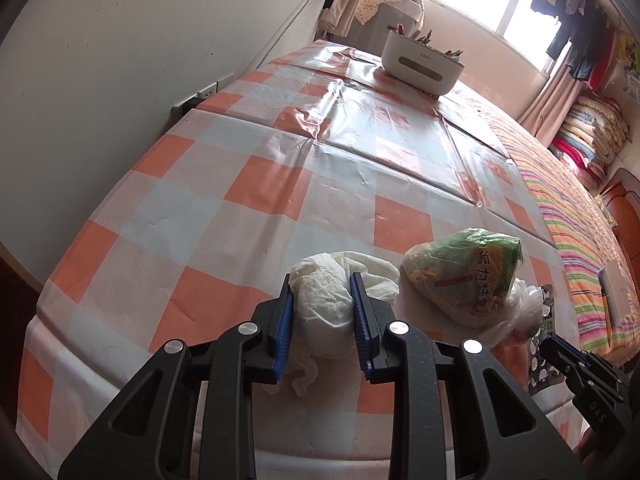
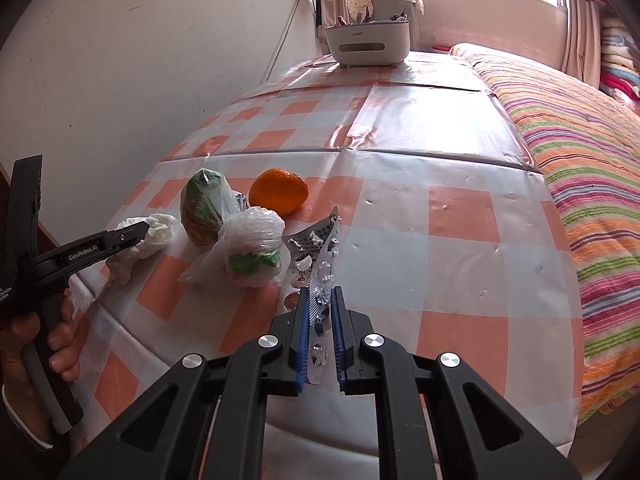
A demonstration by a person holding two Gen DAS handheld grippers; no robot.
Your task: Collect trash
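My left tool [image 1: 322, 280] clenches the crumpled tissue [image 1: 326, 304] on the bench [image 1: 200, 208] while my right tool [image 2: 320, 292] pinches the foil blister pack [image 2: 314, 256], whose long axis runs straight ahead between its fingers.

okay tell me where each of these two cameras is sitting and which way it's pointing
Left wrist: rides the left gripper, looking along its fingers, shut on the crumpled tissue, across the checked table toward the window; the right gripper shows low right.
Right wrist: rides the right gripper, shut on the blister pack; the left gripper and hand show at left.
Shared: tissue, green snack bag, white container.
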